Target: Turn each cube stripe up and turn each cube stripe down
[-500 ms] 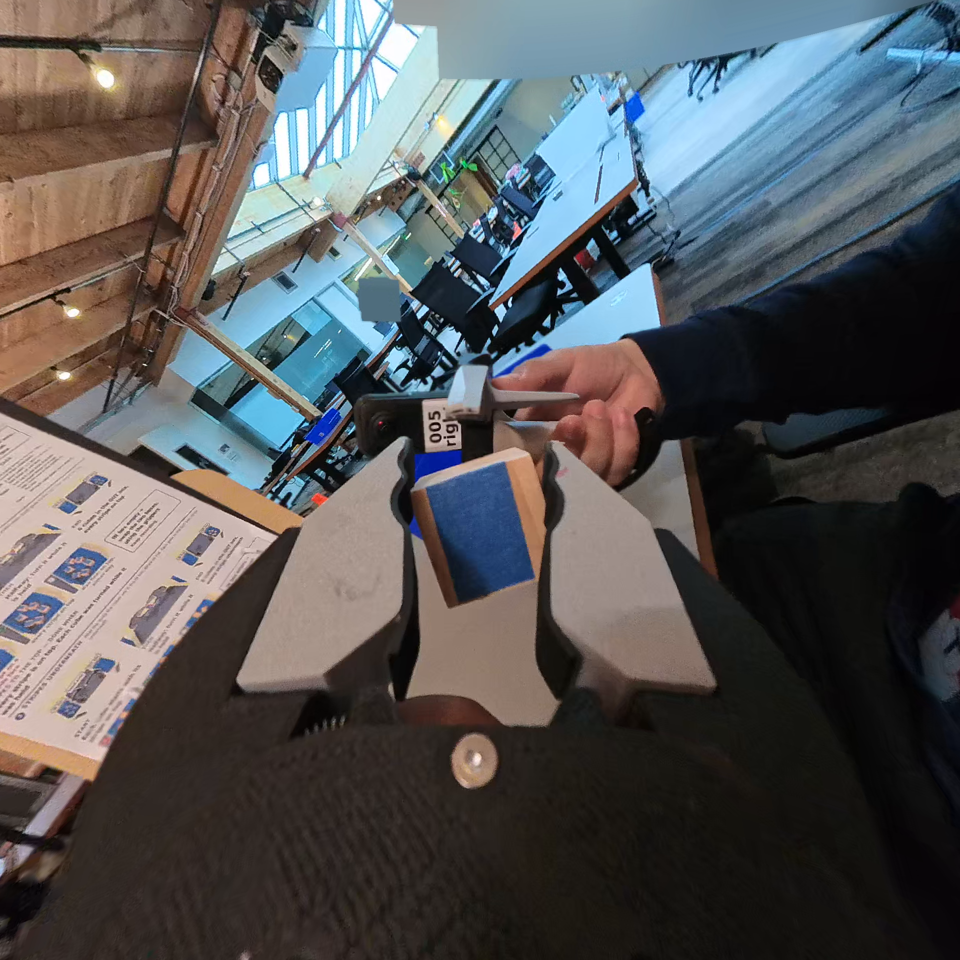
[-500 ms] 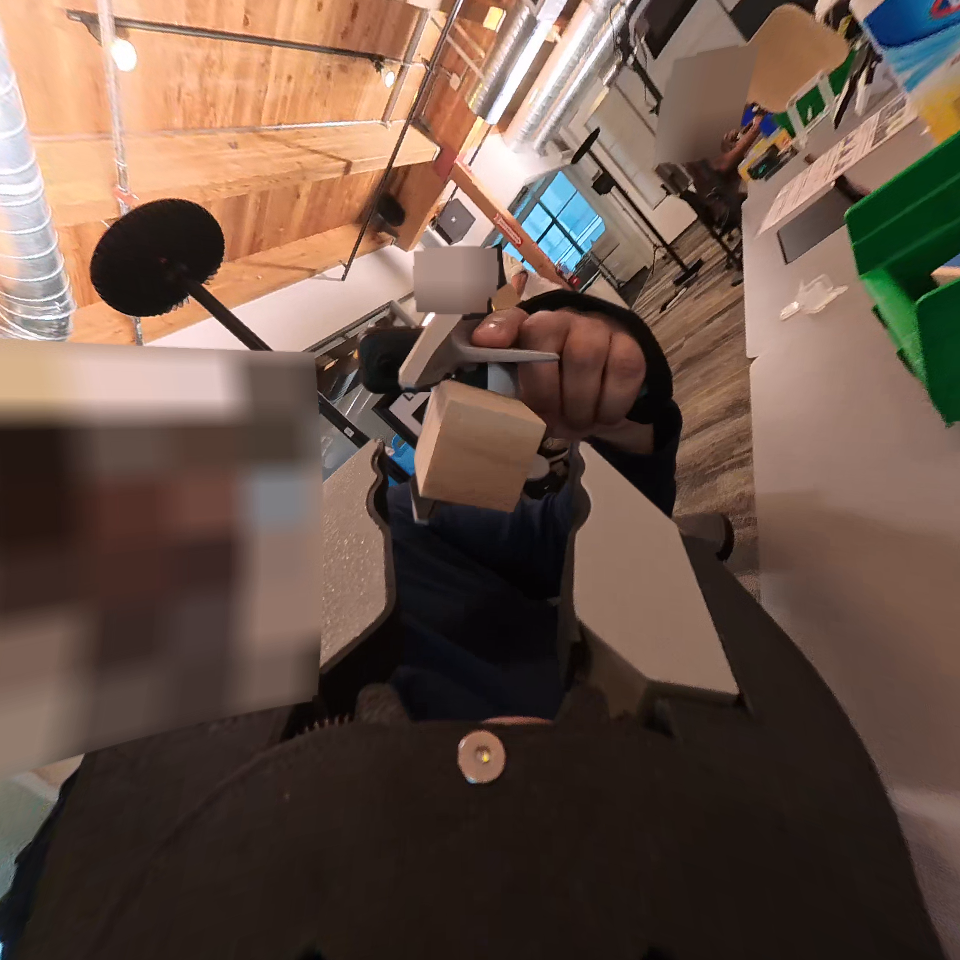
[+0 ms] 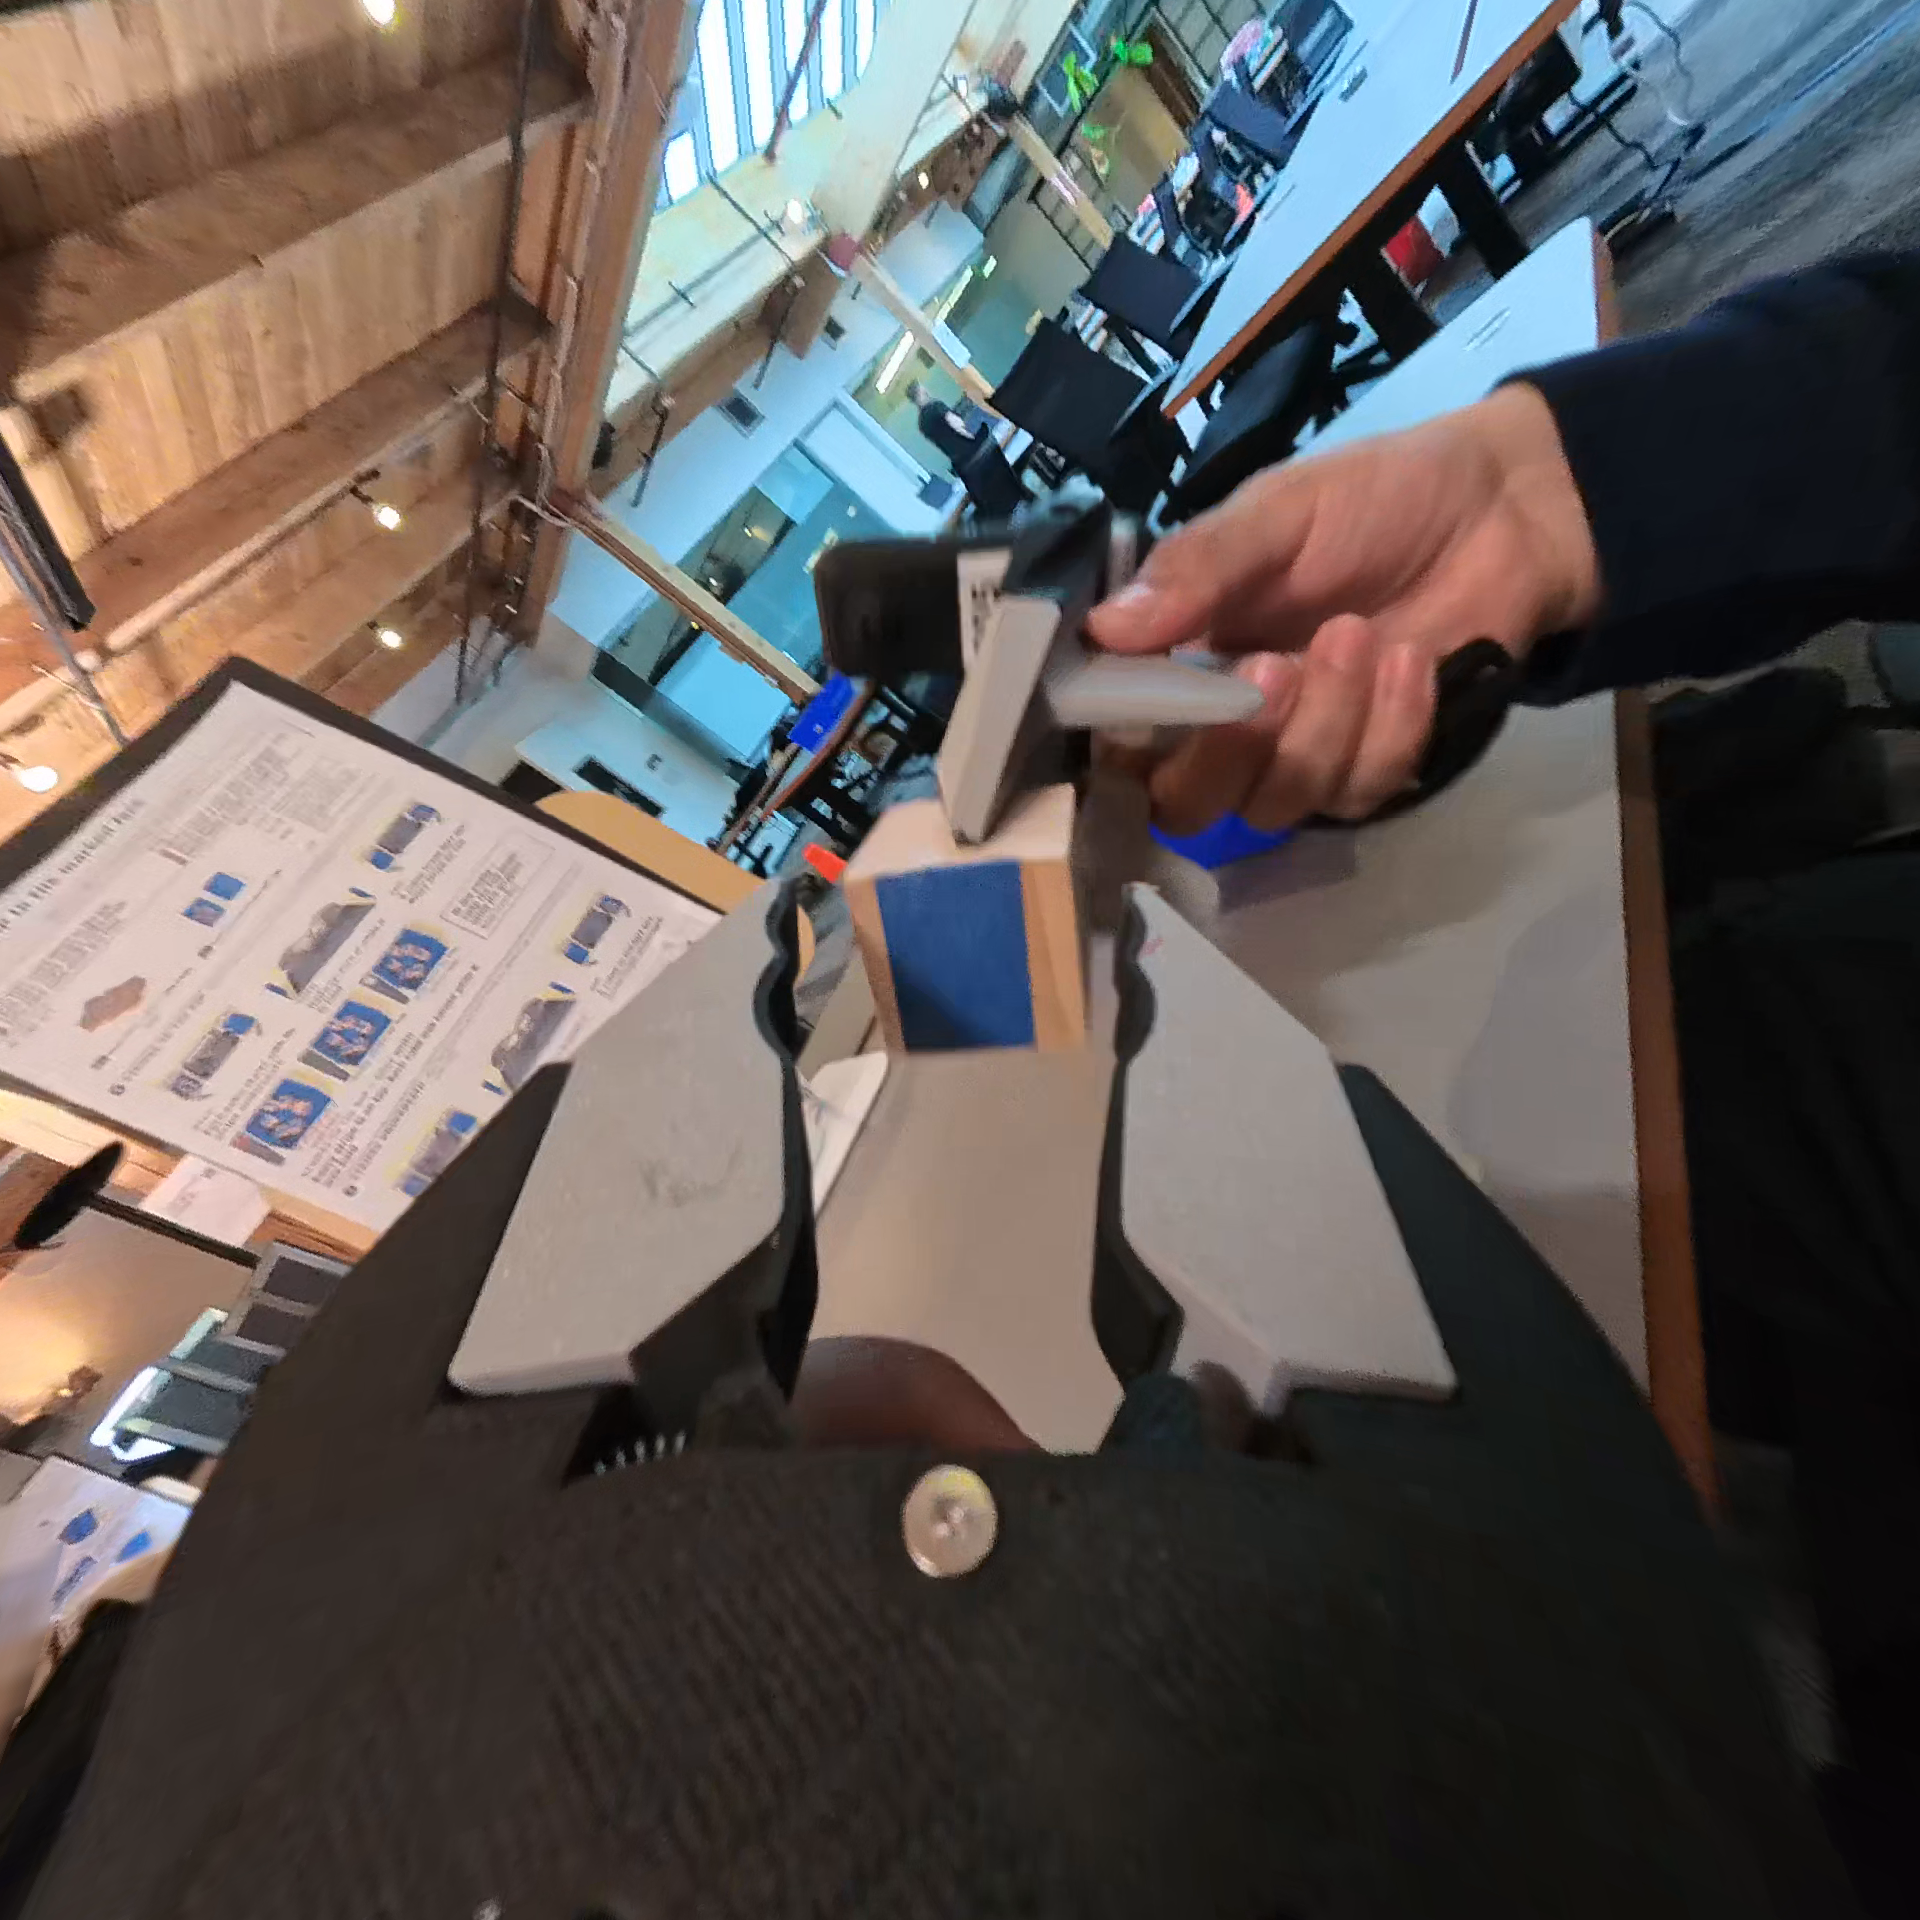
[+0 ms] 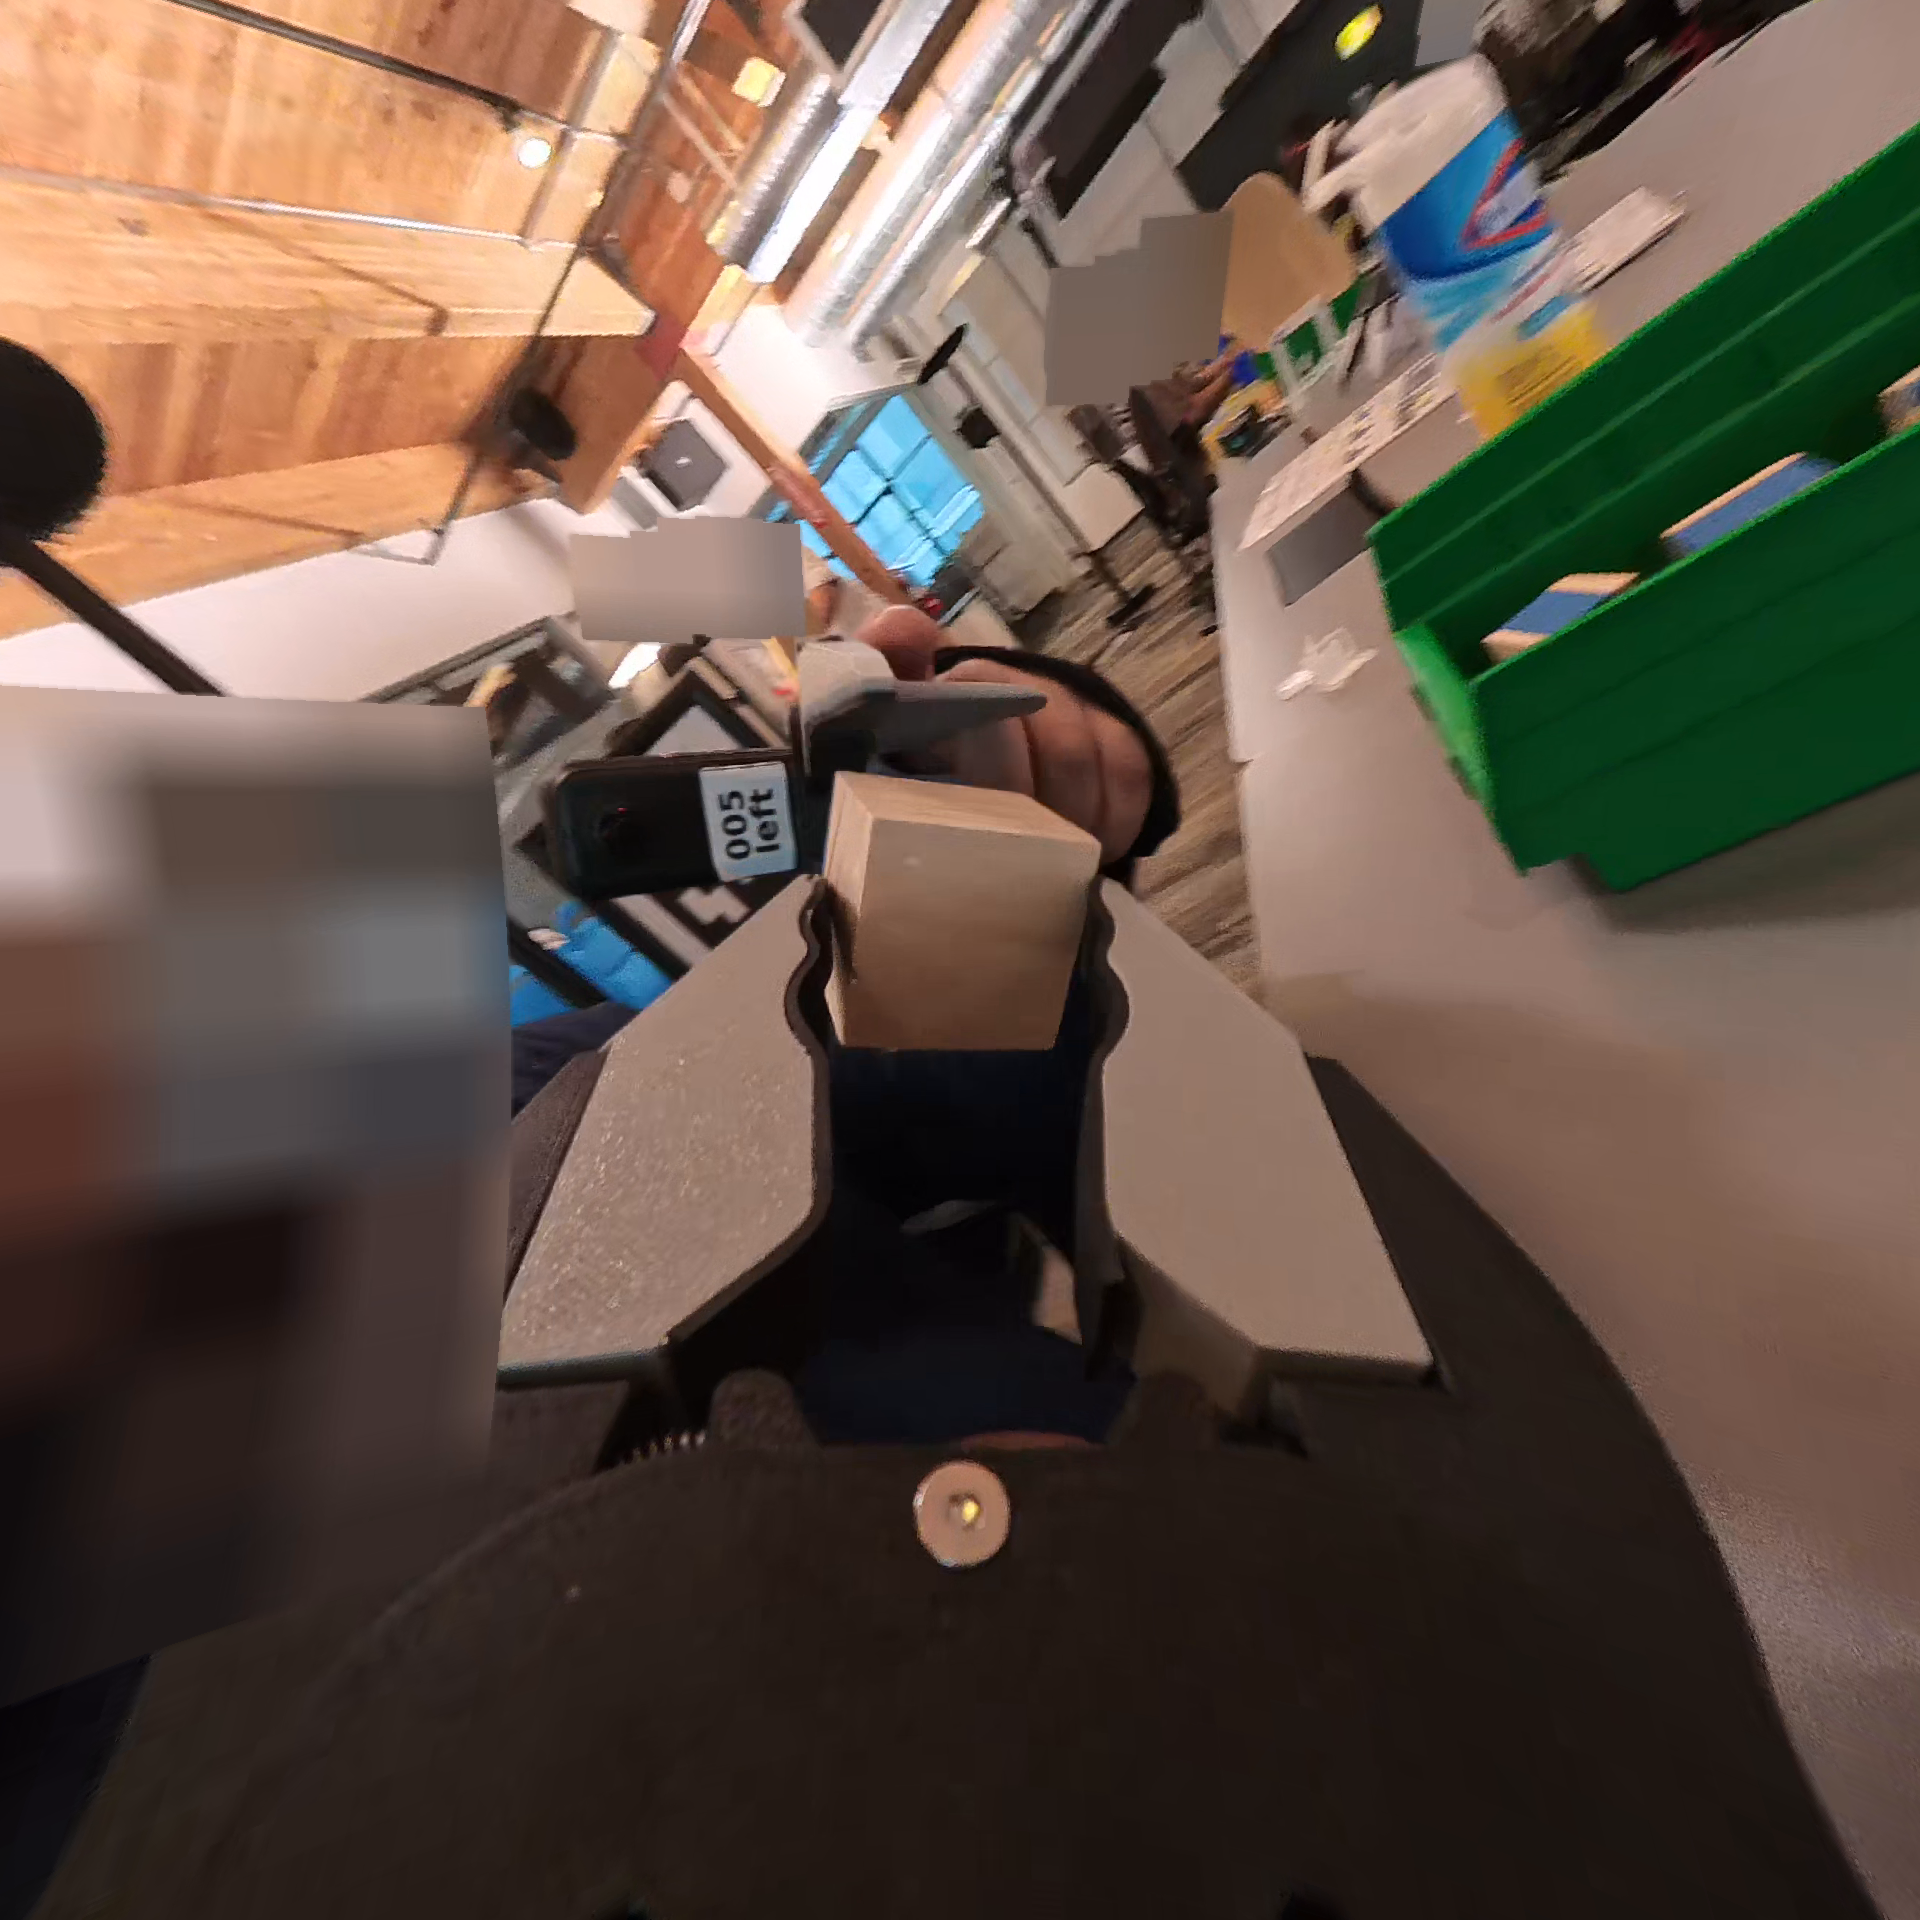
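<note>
Wooden cube with blue stripe [image 3: 961, 940] sits mid-air between both my fingers: right pair [image 4: 961, 935] clamps it, left pair [image 3: 961, 935] wide. A weak clamp risks a drop.

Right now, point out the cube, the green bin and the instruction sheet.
cube [image 3: 956, 956]: left wrist view, on its blue stripe face.
green bin [image 4: 1662, 748]: right wrist view, on its near outer wall.
instruction sheet [image 3: 312, 935]: left wrist view, on the middle of the printed page.
</note>
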The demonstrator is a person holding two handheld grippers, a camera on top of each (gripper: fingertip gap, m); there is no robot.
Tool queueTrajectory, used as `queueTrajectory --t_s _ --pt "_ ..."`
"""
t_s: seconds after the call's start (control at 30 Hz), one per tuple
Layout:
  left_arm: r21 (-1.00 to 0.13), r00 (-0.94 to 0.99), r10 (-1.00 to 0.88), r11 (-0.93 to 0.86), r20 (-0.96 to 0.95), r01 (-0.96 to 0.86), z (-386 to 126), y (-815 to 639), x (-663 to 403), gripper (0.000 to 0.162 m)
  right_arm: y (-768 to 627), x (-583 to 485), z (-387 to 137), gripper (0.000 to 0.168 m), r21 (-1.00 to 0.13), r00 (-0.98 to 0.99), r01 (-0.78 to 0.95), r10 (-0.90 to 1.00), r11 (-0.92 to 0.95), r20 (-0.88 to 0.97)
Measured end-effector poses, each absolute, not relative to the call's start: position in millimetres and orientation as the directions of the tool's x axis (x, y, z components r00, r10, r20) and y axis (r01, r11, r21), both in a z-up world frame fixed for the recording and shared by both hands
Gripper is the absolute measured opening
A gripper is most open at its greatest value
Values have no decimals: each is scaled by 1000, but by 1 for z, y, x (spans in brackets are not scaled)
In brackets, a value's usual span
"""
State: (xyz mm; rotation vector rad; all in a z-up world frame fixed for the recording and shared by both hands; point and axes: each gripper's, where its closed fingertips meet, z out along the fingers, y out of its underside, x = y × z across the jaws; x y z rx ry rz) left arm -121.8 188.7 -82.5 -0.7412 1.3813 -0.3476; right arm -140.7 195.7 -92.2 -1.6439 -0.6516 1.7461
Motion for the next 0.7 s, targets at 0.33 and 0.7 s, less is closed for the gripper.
queueTrajectory --t_s 0.33,0.7 --pt "-735 342 -651 605 -678 -306 -80 254 -159 59 270 109 -76 45 -978 970 21 241 -207 -30" --pt "-840 522 -658 425 -543 -337 -73 302 -184 35 368 237 -202 47 -740 994 39 -51 -671 99"
